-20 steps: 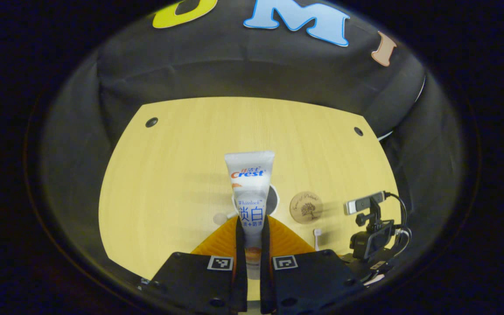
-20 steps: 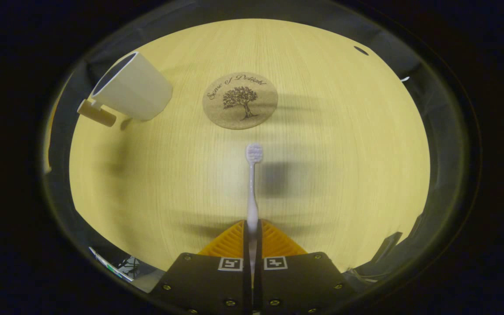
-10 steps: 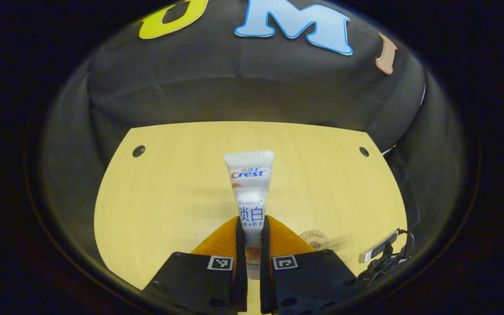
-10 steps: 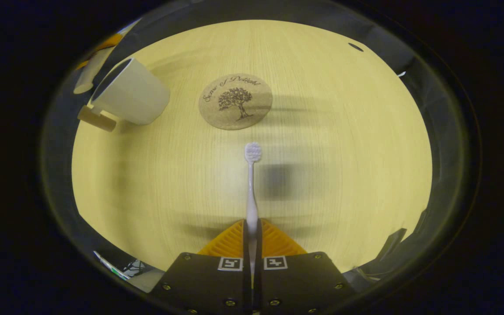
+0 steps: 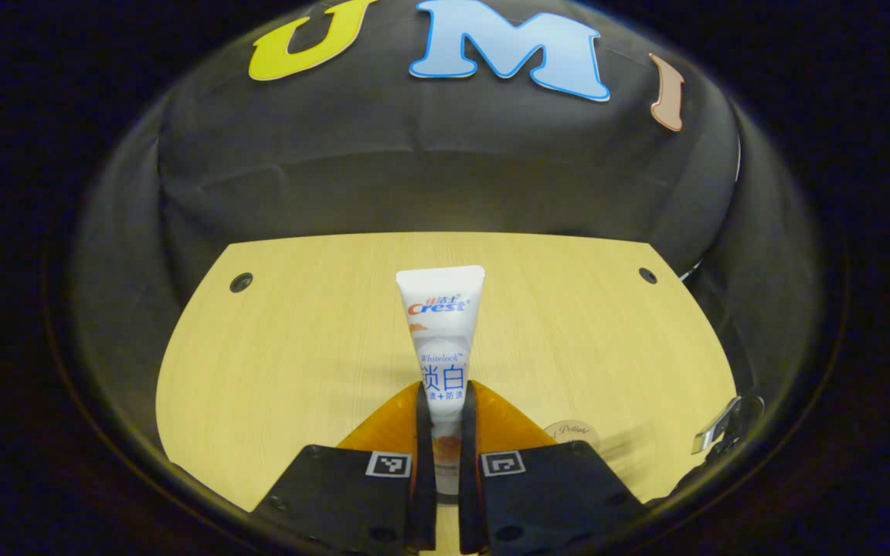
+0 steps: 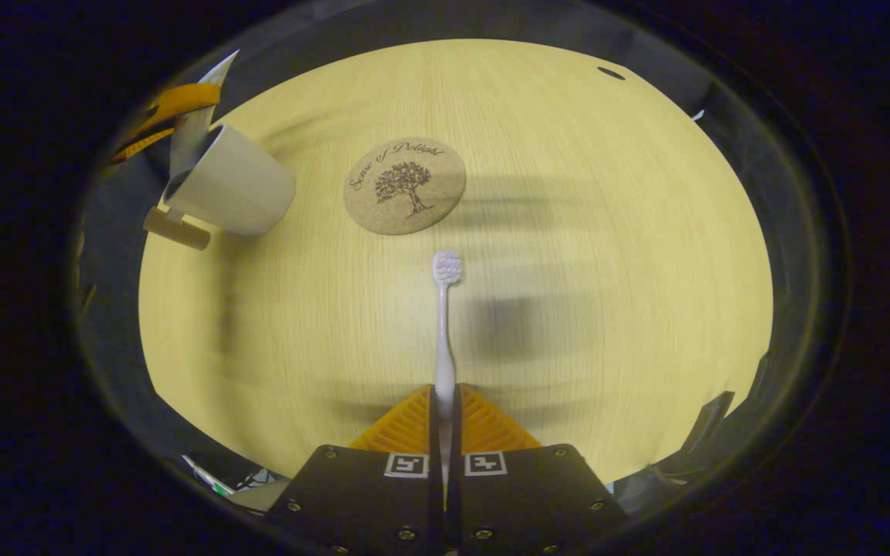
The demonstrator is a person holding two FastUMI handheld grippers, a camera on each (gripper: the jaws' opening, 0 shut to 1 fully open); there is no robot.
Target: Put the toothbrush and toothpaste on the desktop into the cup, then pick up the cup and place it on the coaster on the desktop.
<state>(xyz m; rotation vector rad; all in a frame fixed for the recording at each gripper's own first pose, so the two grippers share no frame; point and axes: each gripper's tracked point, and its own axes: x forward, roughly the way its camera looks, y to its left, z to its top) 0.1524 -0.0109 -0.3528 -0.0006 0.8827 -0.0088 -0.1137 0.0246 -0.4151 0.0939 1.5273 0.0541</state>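
My left gripper [image 5: 440,395] is shut on a white toothpaste tube [image 5: 442,324], which stands up between the fingers above the wooden desktop [image 5: 298,340]. My right gripper [image 6: 445,398] is shut on the handle of a white toothbrush [image 6: 445,324], bristle head pointing forward above the desk. In the right gripper view a white cup [image 6: 232,184] with a wooden handle [image 6: 174,229] stands at the far left. The left gripper [image 6: 171,104] holds the tube [image 6: 191,131] down at the cup's mouth. I cannot tell if the tube's end is inside. A round cork coaster [image 6: 405,185] lies right of the cup.
The coaster's edge [image 5: 573,429] peeks out beside my left fingers. A small silver camera [image 5: 719,431] sits at the desk's right rim. Dark holes [image 5: 242,282] [image 5: 647,275] mark the desk's far corners, with black cloth behind. Open wood lies right of the toothbrush [image 6: 607,270].
The left gripper view has tipped upward, so the cup has dropped out of it and the coaster has slid low. In the right gripper view the left gripper and tube have come in over the cup.
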